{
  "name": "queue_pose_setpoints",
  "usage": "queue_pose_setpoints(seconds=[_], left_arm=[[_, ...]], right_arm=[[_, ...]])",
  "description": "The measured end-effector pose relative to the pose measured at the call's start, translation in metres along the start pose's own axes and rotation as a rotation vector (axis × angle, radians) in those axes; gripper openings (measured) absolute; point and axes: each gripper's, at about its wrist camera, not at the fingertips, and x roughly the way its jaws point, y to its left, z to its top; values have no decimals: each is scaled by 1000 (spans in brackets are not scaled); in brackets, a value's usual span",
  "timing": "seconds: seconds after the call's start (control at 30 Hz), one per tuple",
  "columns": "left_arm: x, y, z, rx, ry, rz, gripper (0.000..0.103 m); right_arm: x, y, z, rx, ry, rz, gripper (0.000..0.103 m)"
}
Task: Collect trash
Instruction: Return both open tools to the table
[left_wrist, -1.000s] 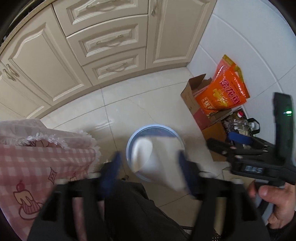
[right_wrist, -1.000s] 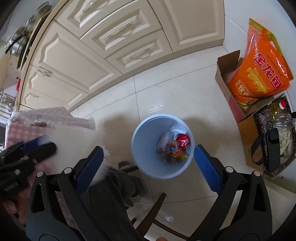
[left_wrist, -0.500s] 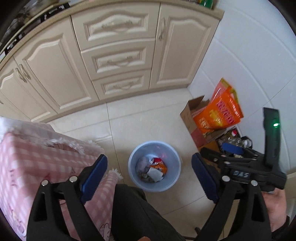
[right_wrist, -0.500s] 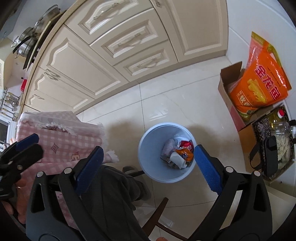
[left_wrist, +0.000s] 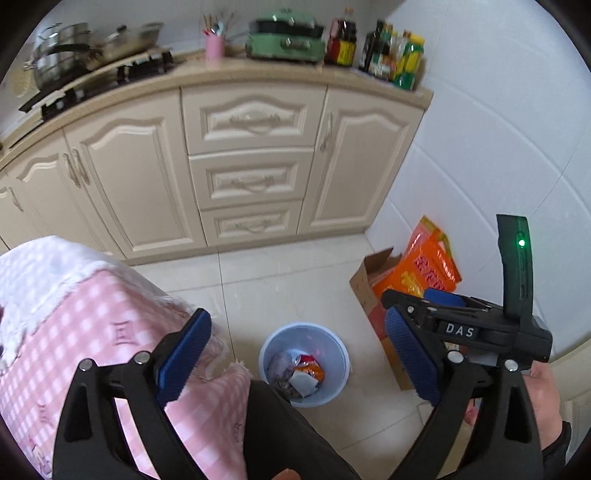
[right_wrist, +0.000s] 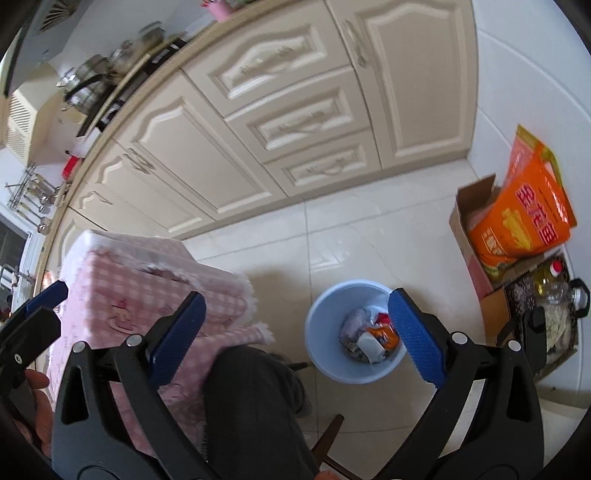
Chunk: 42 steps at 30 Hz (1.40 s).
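Down on the pale glossy floor tiles, between the person's knee and the corner wall, stands the light blue bin with the trash already lying in its bottom — a crumpled whitish paper, an orange-and-red wrapper, a folded white scrap. Both tools hang well above it, empty. The left gripper has its blue pads spread wide with nothing between them, and the right gripper is likewise wide apart and holding nothing.

I'd judge that rubbish to be featherweight and soft: paper and foil that crush under the pads, not breakable, though the glossy wrapper might slide. Any further piece is best pinched across a crumpled fold or a bunched edge, not a flat face. The bin looks like thin plastic, light enough to tip if nudged at the rim.

To the left a table under a pink checked cloth with a white fringe sits near the bin; whether more litter lies on it I cannot tell. Behind runs a cream cabinet front under a counter crowded with pans and bottles. In the corner a cardboard box holds an orange bag against the white wall — well apart from the bin.
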Motion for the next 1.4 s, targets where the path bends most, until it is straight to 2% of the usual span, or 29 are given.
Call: queue_pose_setpoints(seconds=[0.23,0.47,0.87,1.1,1.3,1.4], left_arm=[[-64,40,-10,-81,-114,39,93],[-119,96,-27,-172,-193,140,93],[-198,187,-59,-334,-300,304,93],[-231,217,-79,-385,-336,402,93],[-254,253,-110,-425,-346,522,93],[-259,276,-127,-471,-342,540,93]], right_arm=[[-21,69,10,-113,-45,65,97],[-28,159,16,-257,-66,147,97],[-30,280,5,-444,-63,301,97],[-28,335,-9,-524,-52,379,97],[-22,392,-30,-645,-27,429,97],[-11,418,-45,-708,-3,447,97]])
